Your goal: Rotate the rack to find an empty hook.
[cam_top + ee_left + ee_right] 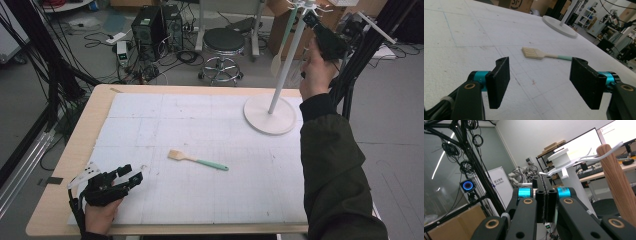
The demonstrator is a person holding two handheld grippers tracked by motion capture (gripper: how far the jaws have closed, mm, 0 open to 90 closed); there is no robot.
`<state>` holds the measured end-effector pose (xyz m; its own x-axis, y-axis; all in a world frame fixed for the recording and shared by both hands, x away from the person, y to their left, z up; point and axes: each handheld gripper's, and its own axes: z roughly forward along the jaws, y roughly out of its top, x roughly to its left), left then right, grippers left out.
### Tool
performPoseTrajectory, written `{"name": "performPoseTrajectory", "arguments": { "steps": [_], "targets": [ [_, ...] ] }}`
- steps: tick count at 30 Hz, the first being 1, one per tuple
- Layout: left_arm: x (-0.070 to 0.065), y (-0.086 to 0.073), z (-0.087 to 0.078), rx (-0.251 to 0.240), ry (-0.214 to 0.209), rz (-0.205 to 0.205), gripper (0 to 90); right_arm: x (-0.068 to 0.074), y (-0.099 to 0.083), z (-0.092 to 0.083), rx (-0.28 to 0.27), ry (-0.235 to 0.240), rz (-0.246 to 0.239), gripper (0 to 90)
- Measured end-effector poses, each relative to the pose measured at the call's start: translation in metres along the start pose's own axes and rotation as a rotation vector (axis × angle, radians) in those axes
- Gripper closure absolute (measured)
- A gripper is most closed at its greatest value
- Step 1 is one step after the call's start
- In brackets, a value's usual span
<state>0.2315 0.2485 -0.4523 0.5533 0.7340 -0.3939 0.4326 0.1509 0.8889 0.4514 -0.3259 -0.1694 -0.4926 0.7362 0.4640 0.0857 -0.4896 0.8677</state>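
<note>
The right gripper (311, 21), fingers clenched on nothing, hovers by the rack (296, 42); the left gripper (131, 175), fingers released, must next take the brush (196, 160).

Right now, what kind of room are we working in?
Most likely a lab or workshop set up for recording. Cables and power strips sprawl over the floor, black frame poles hung with cable coils stand beside the table, and large monitors line a desk.

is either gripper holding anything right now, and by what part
Nothing is held. The left gripper is open above the mat, short of the brush; the right gripper is shut on nothing.
</note>
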Motion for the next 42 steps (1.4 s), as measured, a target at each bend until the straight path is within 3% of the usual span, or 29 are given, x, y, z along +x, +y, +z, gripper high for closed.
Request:
{"name": "performPoseTrajectory", "arguments": {
  "steps": [7, 11, 13, 23, 31, 42],
  "targets": [
    [0.0, 0.0, 0.0, 0.0, 0.001, 0.002, 33.3, -0.002, -0.006, -0.011, 0.038, 0.017, -0.009, 88.5],
    [-0.001, 0.0, 0.001, 0.004, 0.005, 0.001, 33.3, -0.003, -0.014, -0.016, 0.069, 0.061, -0.022, 78.3],
    [-0.001, 0.0, 0.001, 0.005, 0.006, 0.004, 33.3, -0.004, -0.018, -0.017, 0.075, 0.067, -0.018, 68.3],
    [-0.001, 0.0, 0.001, 0.007, 0.006, 0.012, 33.3, -0.002, -0.037, -0.02, 0.136, 0.108, -0.041, 50.0],
    [-0.002, 0.0, 0.001, 0.009, 0.008, 0.014, 33.3, 0.005, -0.049, -0.023, 0.161, 0.148, -0.042, 47.3],
    [-0.003, -0.001, 0.002, 0.01, 0.008, 0.025, 33.3, 0.006, -0.086, -0.028, 0.219, 0.17, -0.005, 46.2]
  ]
}}
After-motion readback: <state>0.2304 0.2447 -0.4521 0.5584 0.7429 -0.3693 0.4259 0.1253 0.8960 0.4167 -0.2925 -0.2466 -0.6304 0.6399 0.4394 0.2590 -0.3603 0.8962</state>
